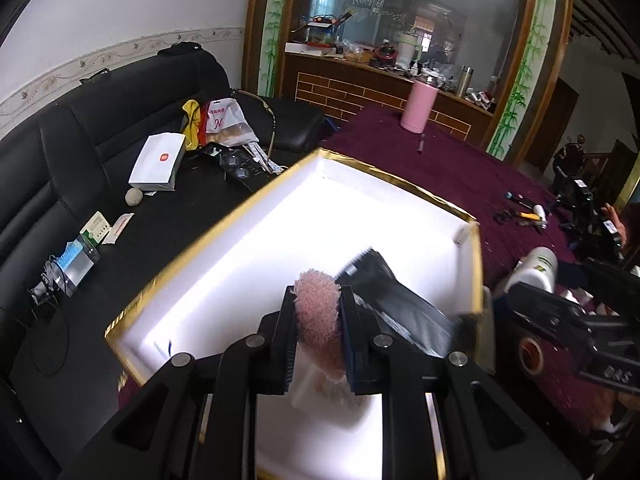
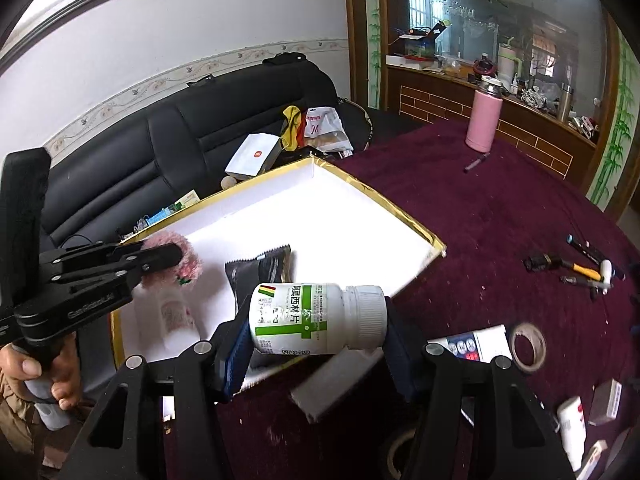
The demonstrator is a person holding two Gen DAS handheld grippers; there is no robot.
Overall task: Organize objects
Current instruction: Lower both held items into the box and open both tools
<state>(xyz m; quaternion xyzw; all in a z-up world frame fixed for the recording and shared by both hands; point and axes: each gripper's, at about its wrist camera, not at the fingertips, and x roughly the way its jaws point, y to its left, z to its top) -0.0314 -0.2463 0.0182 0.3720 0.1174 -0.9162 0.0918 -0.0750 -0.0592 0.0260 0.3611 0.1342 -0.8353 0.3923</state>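
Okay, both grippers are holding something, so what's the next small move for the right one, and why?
Probably carry the white pill bottle, clamped in the right gripper, forward over the gold-rimmed white box before releasing; it hangs at the box's near edge, beside the black packet.

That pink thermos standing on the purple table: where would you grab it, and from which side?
Grip the pink thermos around the middle of its body, coming in level from the near, open side, probably with the jaws wide. It stands upright, a tall straight cylinder, so the pads would meet its sides squarely. The narrower metal top offers less to hold, and the cabinet ledge stands right behind it.
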